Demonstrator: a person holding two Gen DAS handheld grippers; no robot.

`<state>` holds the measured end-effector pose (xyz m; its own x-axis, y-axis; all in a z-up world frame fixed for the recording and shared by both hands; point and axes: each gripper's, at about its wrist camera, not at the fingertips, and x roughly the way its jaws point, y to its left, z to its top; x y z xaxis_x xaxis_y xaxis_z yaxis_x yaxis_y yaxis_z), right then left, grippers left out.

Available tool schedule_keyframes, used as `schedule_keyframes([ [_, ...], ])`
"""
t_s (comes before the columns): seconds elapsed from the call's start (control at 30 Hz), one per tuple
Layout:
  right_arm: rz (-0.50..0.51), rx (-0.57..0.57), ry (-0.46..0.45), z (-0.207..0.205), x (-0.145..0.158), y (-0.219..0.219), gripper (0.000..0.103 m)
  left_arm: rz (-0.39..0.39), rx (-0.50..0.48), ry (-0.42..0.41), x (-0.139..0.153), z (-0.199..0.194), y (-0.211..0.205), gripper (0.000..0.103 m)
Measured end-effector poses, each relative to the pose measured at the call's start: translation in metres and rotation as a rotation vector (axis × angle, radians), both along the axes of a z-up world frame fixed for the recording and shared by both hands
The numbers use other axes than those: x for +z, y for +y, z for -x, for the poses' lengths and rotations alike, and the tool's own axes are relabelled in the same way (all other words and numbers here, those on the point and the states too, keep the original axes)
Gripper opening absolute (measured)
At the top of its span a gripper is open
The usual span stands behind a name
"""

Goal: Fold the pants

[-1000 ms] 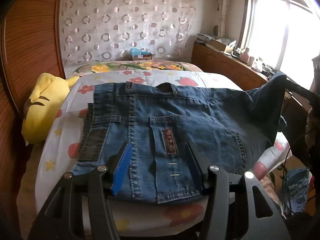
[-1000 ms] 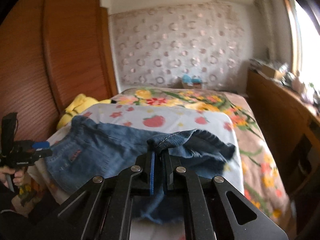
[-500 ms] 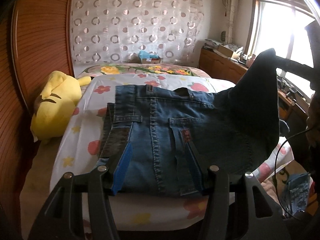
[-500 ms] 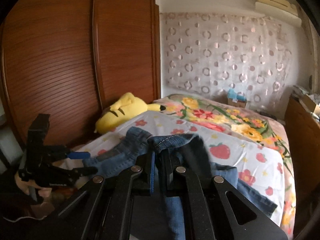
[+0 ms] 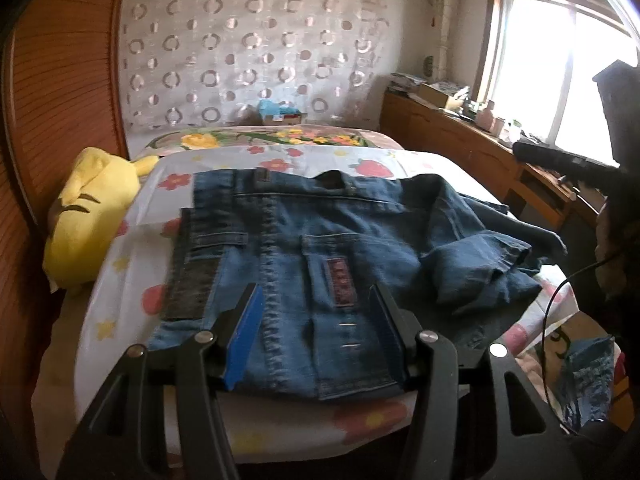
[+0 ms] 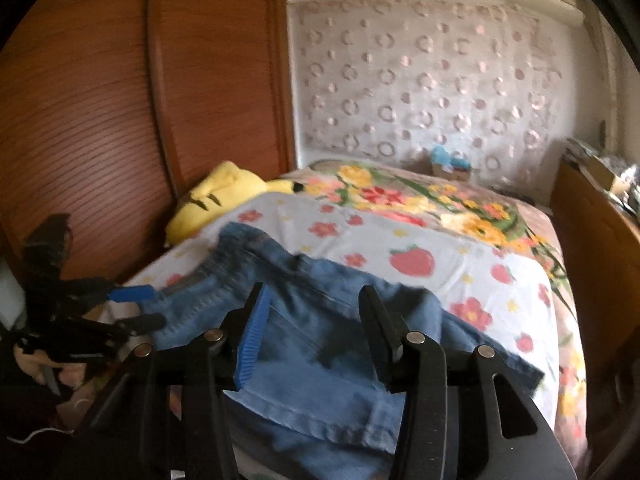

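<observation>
The blue denim pants (image 5: 320, 232) lie flat on the bed, waistband at the far side. One leg (image 5: 480, 256) lies folded over in a loose heap on their right part. My left gripper (image 5: 315, 288) hovers open over the near edge of the denim, and its pads touch nothing. In the right wrist view my right gripper (image 6: 314, 290) hangs above the pants (image 6: 320, 360). Its jaws are opening, and the denim lies below them, not between the pads. The left gripper (image 6: 150, 306) shows there at the left, beside the pants.
A yellow plush toy (image 5: 92, 208) lies between the bed's flowered sheet (image 5: 280, 168) and the wooden wardrobe (image 5: 48, 100). A wooden sideboard (image 5: 460, 140) with clutter runs under the window on the right. A small box (image 5: 280, 114) stands at the head of the bed.
My right gripper carried the pant leg leftwards over the pants, then opened and let it go; the leg now lies on the pants. The left gripper stayed open and hardly moved.
</observation>
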<state>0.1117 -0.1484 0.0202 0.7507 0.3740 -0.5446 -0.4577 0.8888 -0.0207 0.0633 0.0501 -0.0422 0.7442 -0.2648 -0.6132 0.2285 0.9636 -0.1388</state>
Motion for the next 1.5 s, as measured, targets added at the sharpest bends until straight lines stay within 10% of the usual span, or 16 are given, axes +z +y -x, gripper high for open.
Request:
schedule_keyframes([
  [0.97,0.009,-0.155,0.213,0.02,-0.089,-0.092,0.053,-0.002,-0.221,0.039,-0.008,-0.008,-0.081,0.054],
  [1.1,-0.007,-0.144,0.238,0.006,-0.096,-0.091,0.052,0.011,-0.237,0.046,-0.01,-0.012,-0.081,0.03],
  [1.2,-0.043,-0.108,0.268,-0.005,-0.096,-0.088,0.006,0.036,-0.251,0.045,-0.008,-0.012,-0.079,0.015],
  [1.5,0.001,0.031,0.098,-0.016,-0.028,-0.03,0.001,0.06,-0.158,-0.065,0.029,0.009,-0.038,0.005],
])
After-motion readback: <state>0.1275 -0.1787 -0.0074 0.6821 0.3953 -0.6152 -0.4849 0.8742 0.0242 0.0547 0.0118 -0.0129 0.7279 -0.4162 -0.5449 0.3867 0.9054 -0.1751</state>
